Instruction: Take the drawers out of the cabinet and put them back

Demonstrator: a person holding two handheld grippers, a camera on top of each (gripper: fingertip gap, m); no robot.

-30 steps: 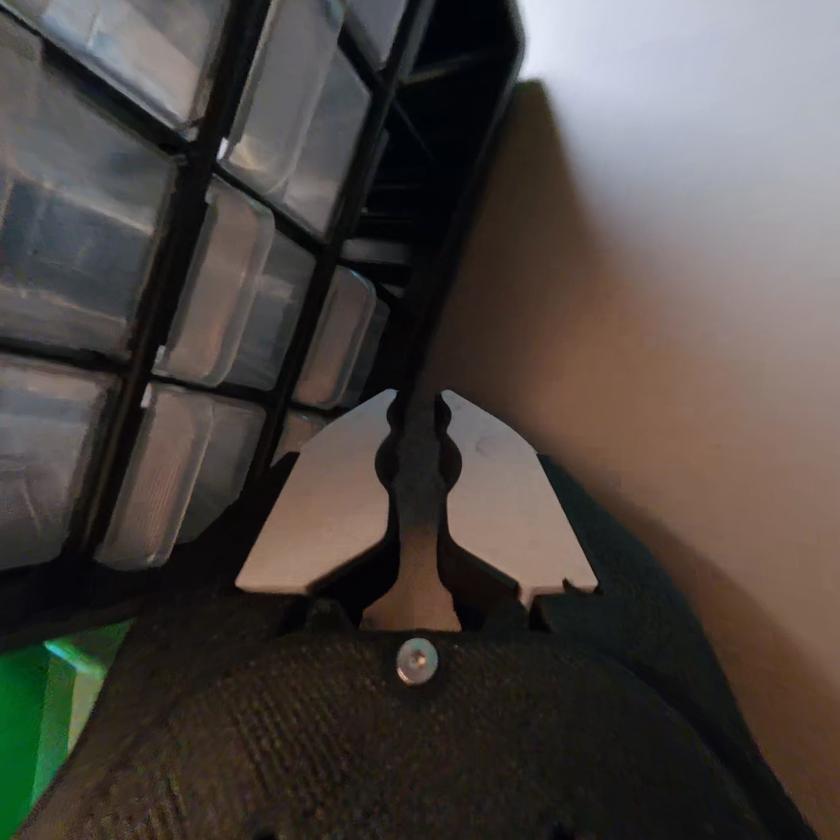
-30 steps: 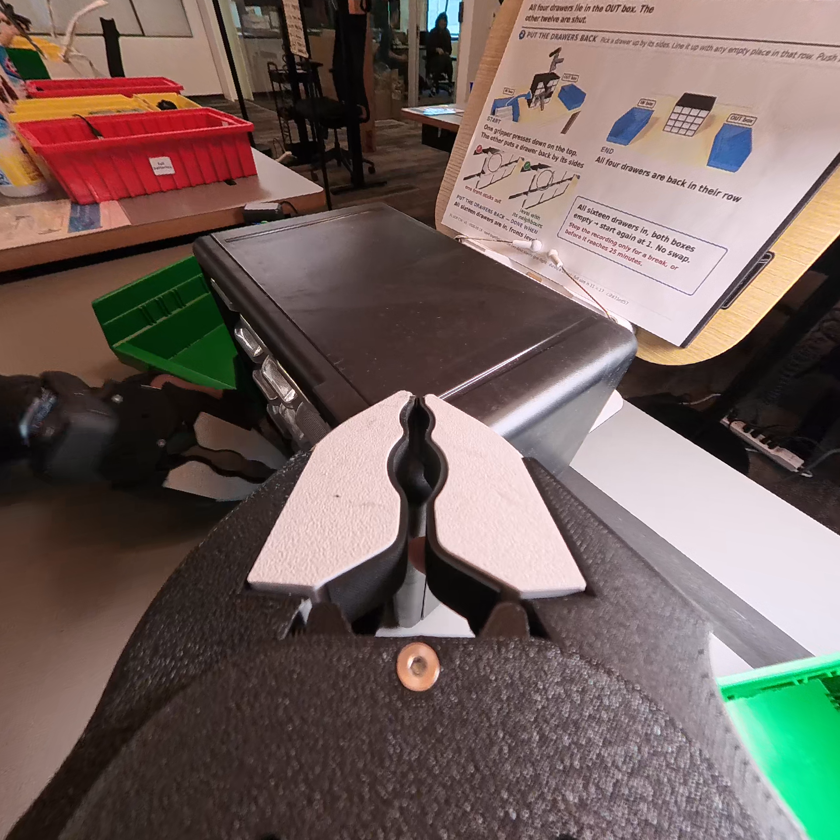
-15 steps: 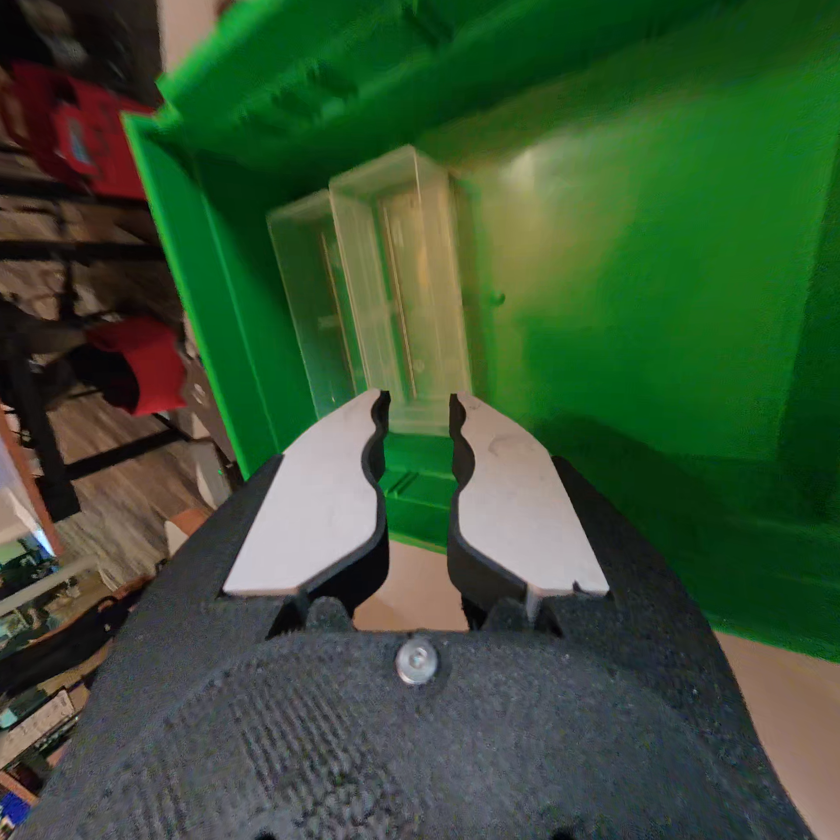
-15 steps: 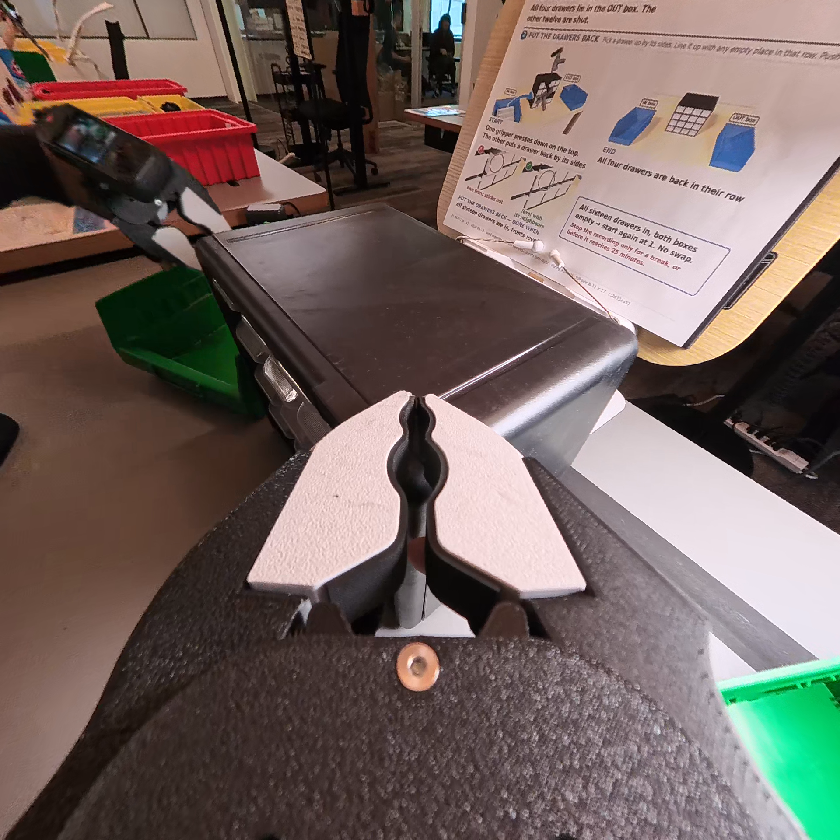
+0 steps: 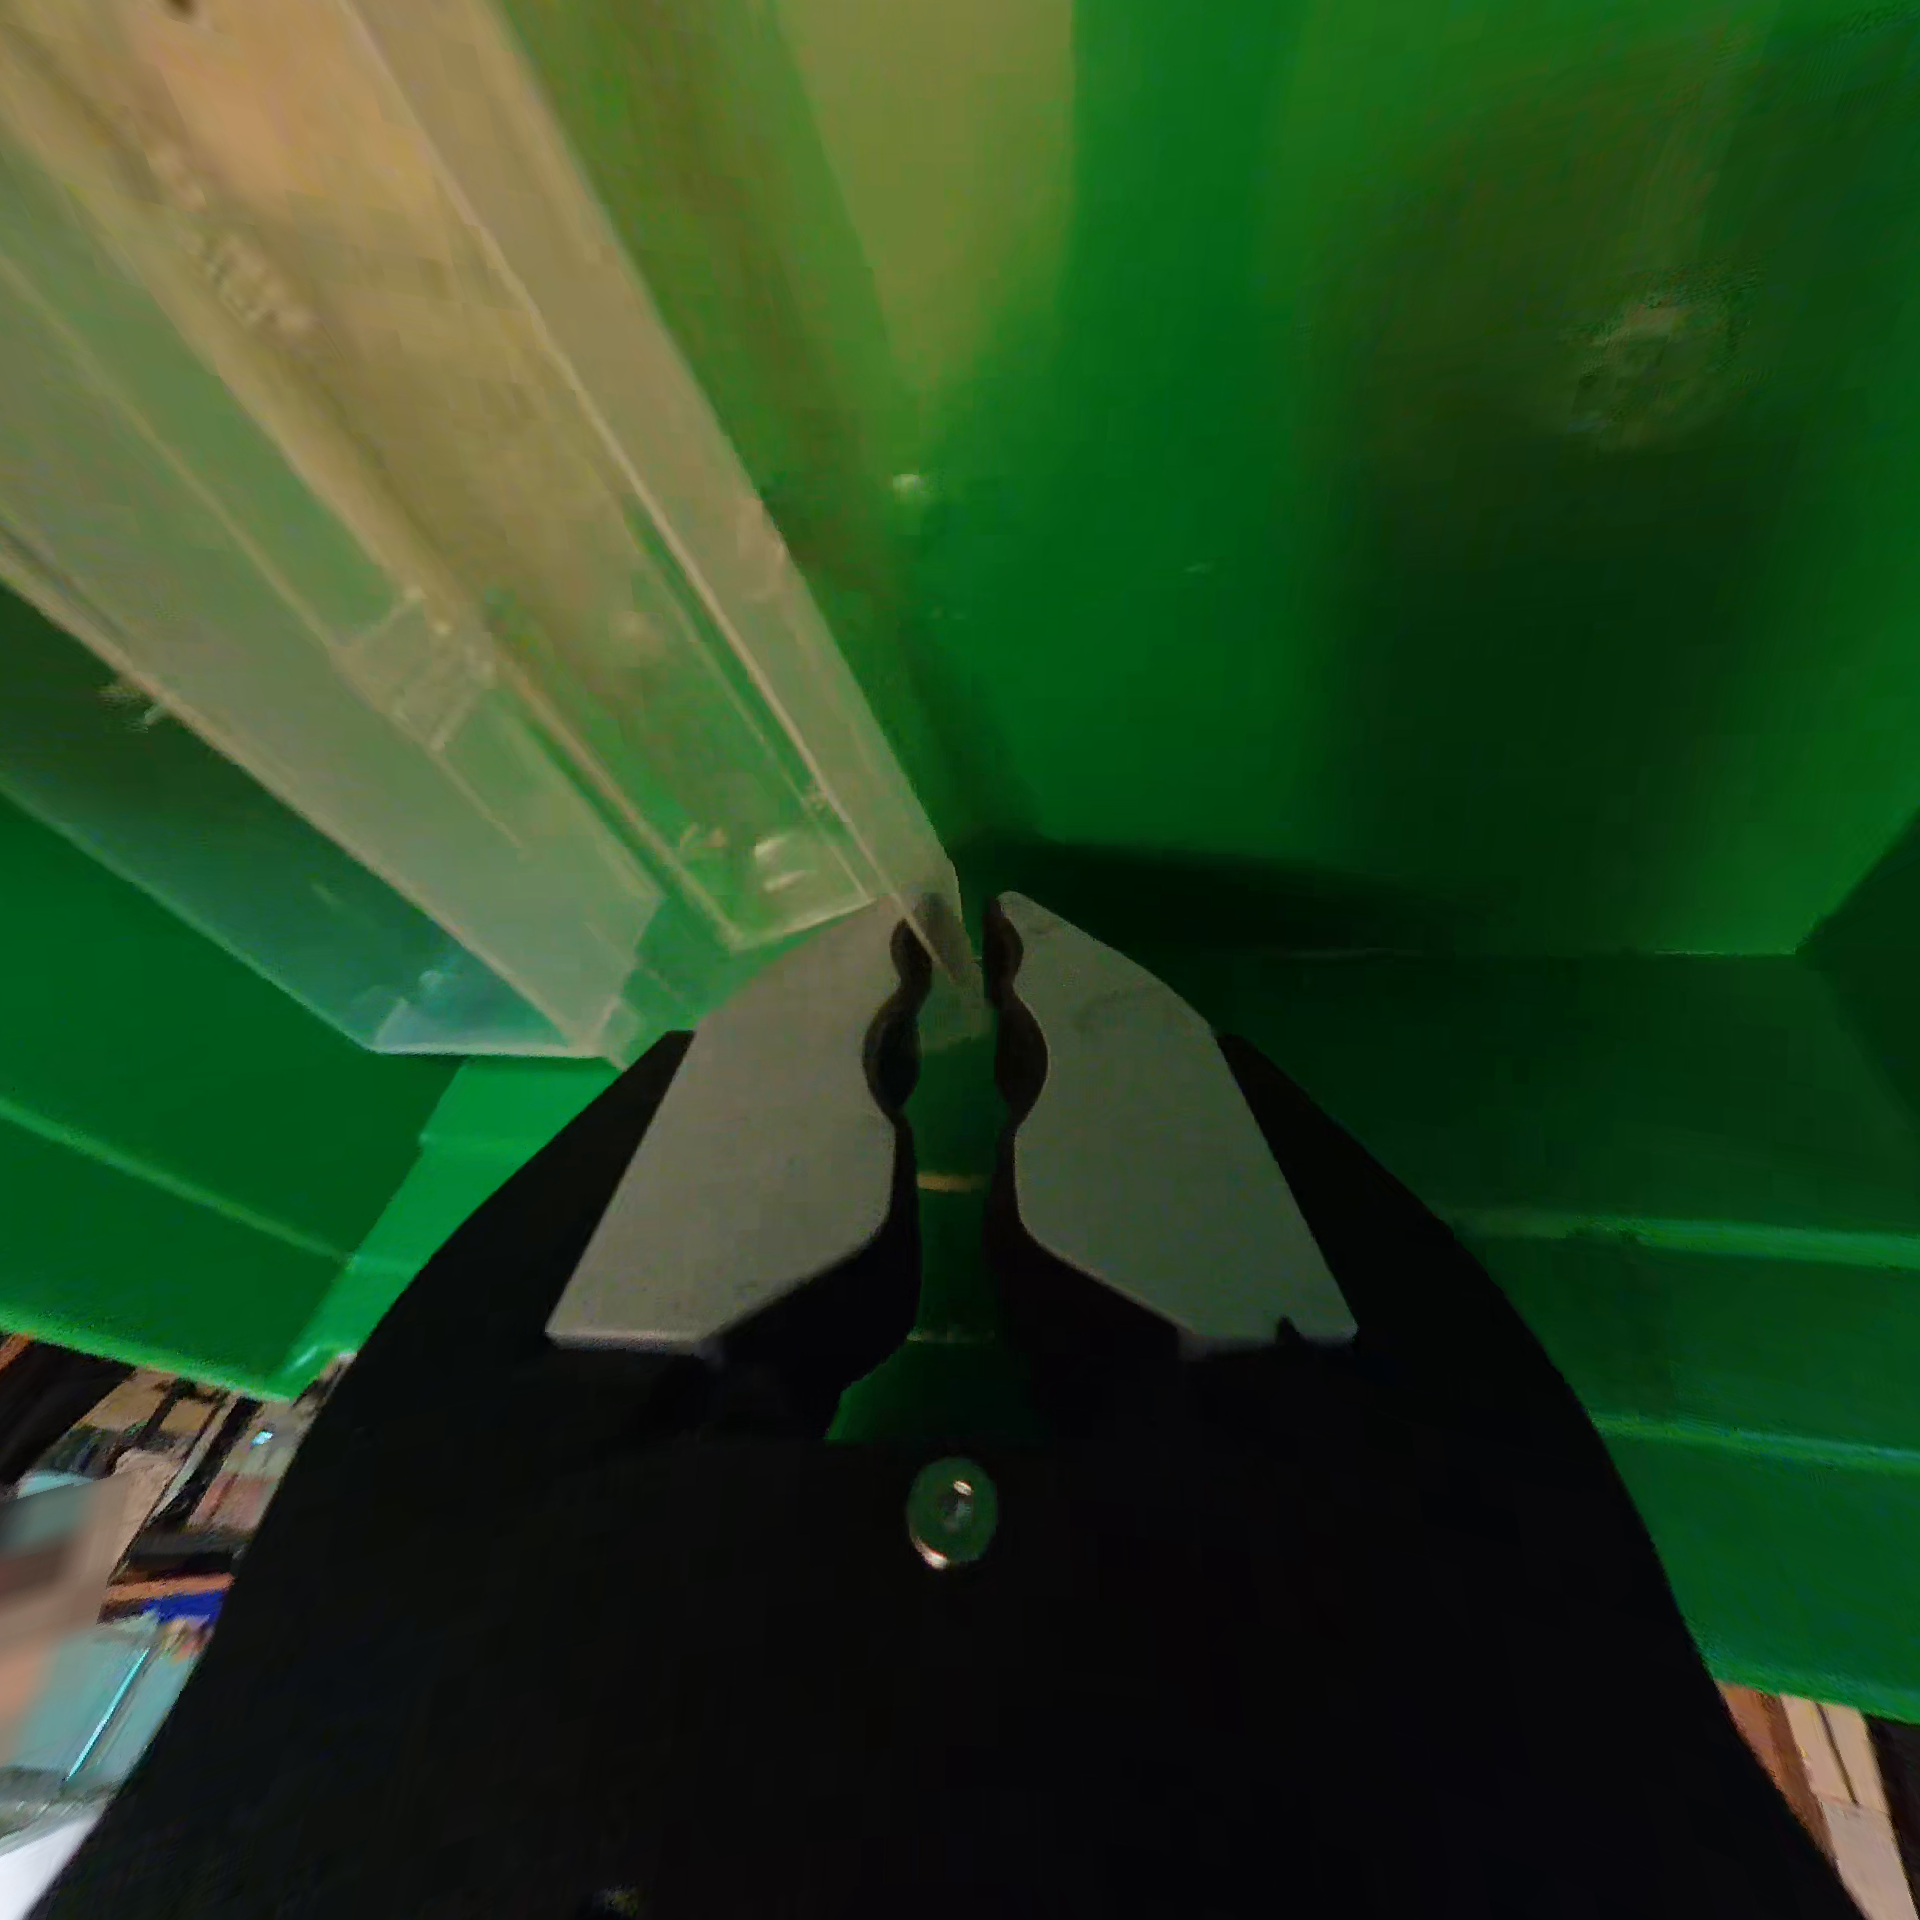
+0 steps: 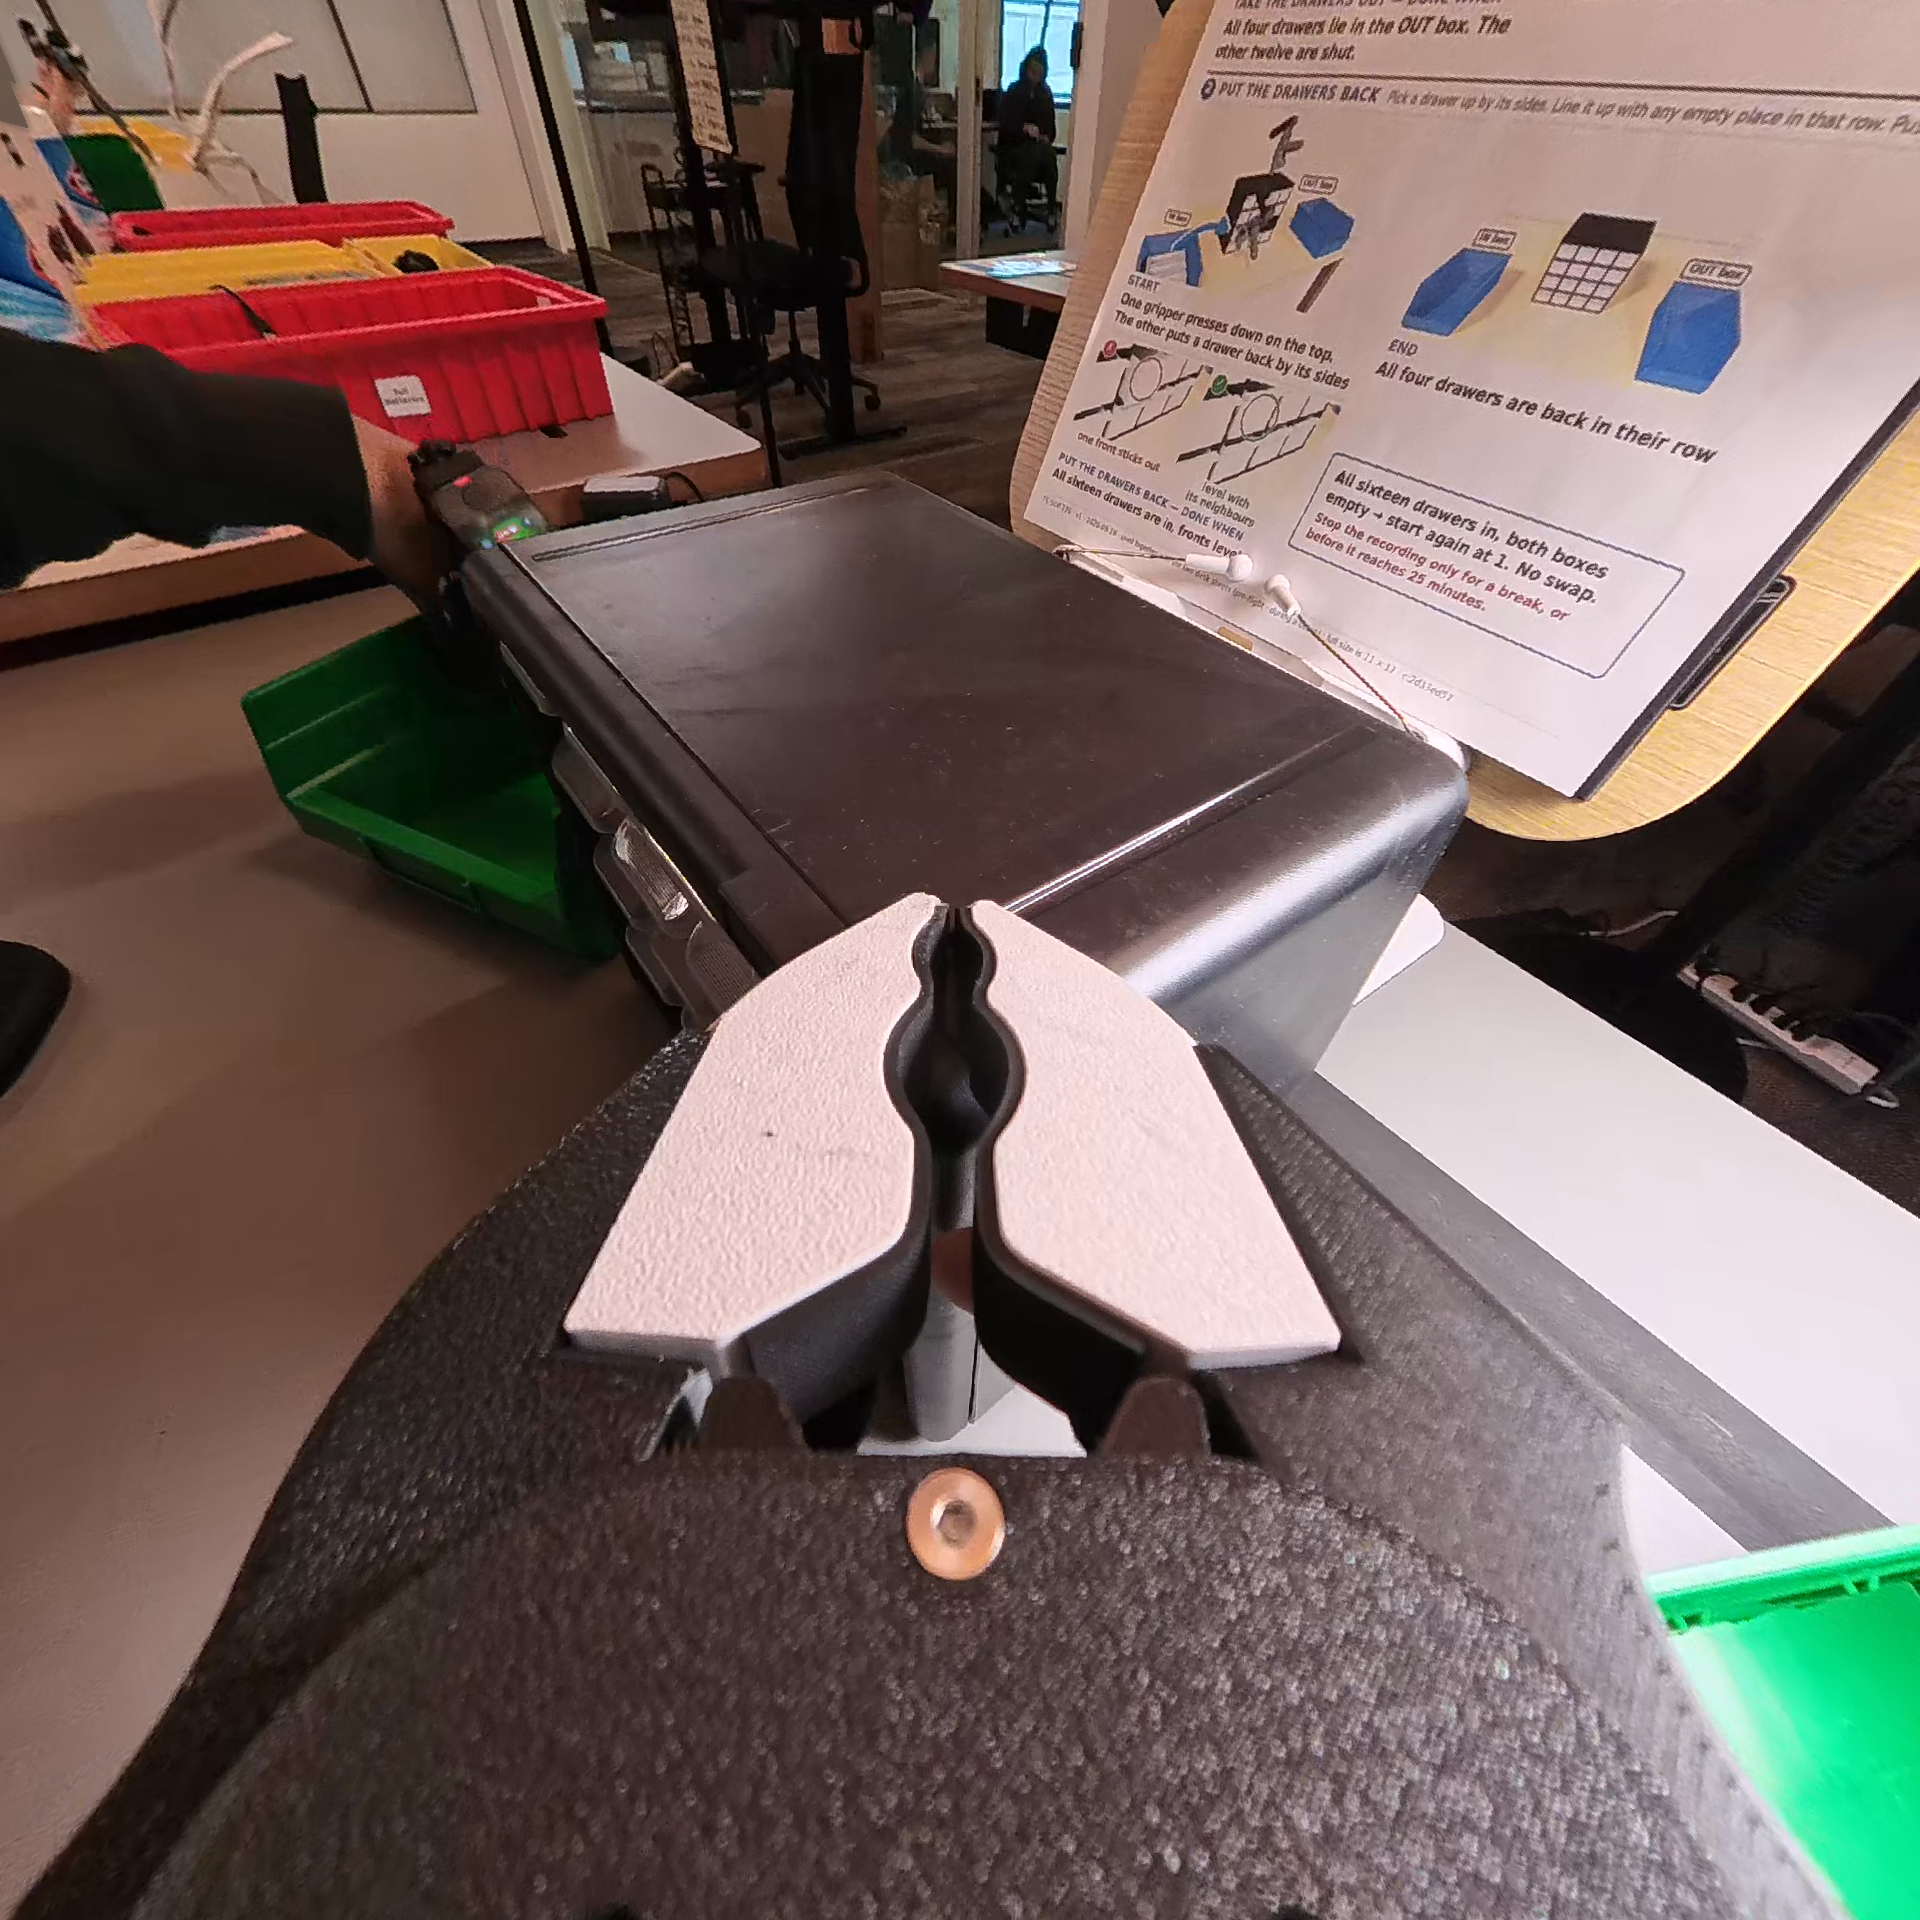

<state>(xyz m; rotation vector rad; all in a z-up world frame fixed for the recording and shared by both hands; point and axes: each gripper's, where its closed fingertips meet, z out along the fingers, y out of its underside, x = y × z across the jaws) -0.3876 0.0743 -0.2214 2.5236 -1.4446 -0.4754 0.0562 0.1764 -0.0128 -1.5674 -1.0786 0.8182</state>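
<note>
In the left wrist view my left gripper (image 5: 951,925) is inside a green bin (image 5: 1455,520). Its jaws stand narrowly apart around the side wall of a clear plastic drawer (image 5: 468,571). A second clear drawer (image 5: 260,883) lies beside it on the left. In the right wrist view the black cabinet (image 6: 935,675) stands on the table, with clear drawer fronts (image 6: 634,862) along its left face. My right gripper (image 6: 951,914) is shut and empty at the near edge of the cabinet top. The left gripper's body (image 6: 468,509) and a dark sleeve reach into the green bin (image 6: 416,769) beyond the cabinet.
An instruction board (image 6: 1455,364) leans behind the cabinet on the right. Another green bin (image 6: 1787,1714) sits at the near right corner. Red and yellow bins (image 6: 364,322) stand on a far table. The beige table (image 6: 260,1143) stretches to the left of the cabinet.
My left gripper left the cabinet front, swung to the green bin, went down into it and narrowed its jaws around a clear drawer's wall. The right gripper has not moved.
</note>
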